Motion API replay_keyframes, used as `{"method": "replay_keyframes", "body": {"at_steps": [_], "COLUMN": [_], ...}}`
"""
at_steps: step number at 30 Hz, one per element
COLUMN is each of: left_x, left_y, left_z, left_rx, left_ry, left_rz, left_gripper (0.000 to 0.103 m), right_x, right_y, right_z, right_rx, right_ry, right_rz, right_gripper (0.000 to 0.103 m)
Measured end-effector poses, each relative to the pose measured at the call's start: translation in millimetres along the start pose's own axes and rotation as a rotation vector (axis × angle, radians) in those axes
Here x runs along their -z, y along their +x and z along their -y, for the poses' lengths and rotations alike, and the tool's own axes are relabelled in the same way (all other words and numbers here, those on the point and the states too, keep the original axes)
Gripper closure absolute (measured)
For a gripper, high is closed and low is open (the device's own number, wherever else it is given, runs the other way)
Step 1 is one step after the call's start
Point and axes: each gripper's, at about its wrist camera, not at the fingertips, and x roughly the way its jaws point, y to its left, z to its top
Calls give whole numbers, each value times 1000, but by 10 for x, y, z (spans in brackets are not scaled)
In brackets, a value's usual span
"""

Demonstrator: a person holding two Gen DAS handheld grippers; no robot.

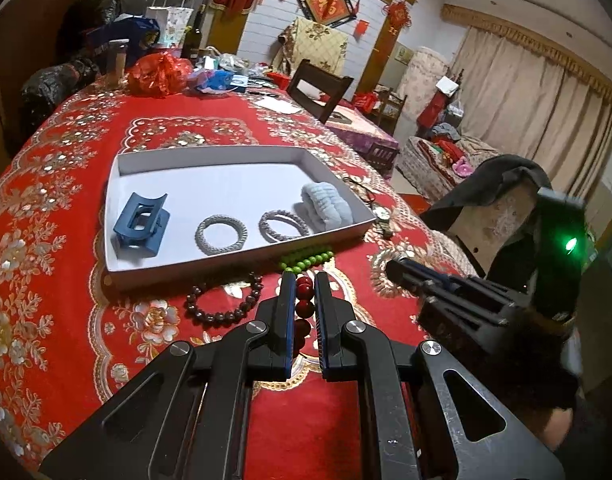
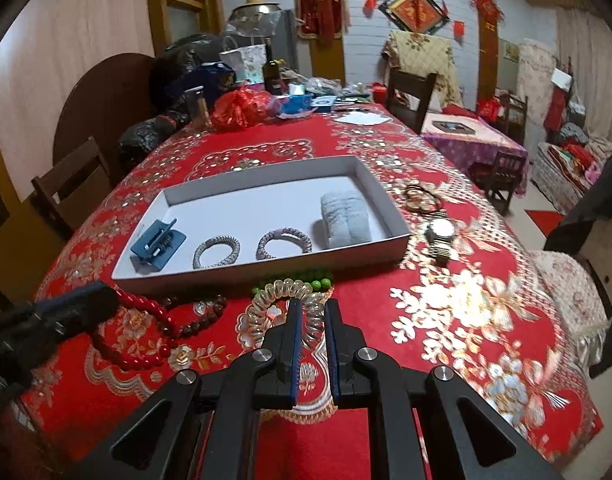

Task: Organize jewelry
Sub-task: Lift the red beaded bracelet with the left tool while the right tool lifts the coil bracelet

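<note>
Nearest the left wrist camera, at the bottom centre of the frame, the left gripper (image 1: 304, 280) has its jaws drawn narrow around a red bead bracelet (image 1: 304, 306), whose beads run in a line between the blue pads. To the left of it on the red floral tablecloth (image 1: 57, 184) lies a dark brown bead bracelet (image 1: 221, 300), and just above the fingertips a green bead bracelet (image 1: 308, 260) rests against the near wall of a shallow white tray (image 1: 241, 152) in the middle of the frame. Inside the tray, from left to right, sit a blue hair claw (image 1: 141, 226), two grey braided hair ties (image 1: 221, 234) side by side, and a pale blue scrunchie (image 1: 326, 208) in the right corner. At the right of this view the right gripper (image 1: 398, 268) reaches in, with a green light glowing on its body. In the right wrist view, the left gripper appears blurred at the lower left, with the red bracelet looping beneath it; at bottom centre the right gripper's jaws are pinched narrow on a clear spiral hair tie (image 2: 283, 304), which curls up and leftward from between the fingers onto the cloth just before the tray. To the right of the tray, on the cloth, lie a wristwatch (image 2: 440, 236) and, above it, some thin dark hair bands (image 2: 422, 196).
</note>
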Motion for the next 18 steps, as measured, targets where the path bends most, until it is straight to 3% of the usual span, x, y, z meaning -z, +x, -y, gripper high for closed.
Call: {"method": "replay_keyframes", "body": {"at_steps": [4,7,12,18], "left_x": [12,13,-18,-133], "left_y": [-42,-3,-2,-91], "left_z": [-54,-101,-120,-64], "left_rx": [32,39,21,-30], "left_ry": [-6,-20,-28,-22], "left_rz": [-2,-10,-6,29], "left_gripper": [95,95,95,95], "right_x": [-100,-67,-36,-287], "right_y": [-216,-334,-275,-105], "right_z": [-52,-128,38,121], "right_rx": [35,80,63,7], "right_ry": [25,-35,-2,-12], "right_rz": [-35,-5,-13,-8], "right_gripper": [93,93,93,93]}}
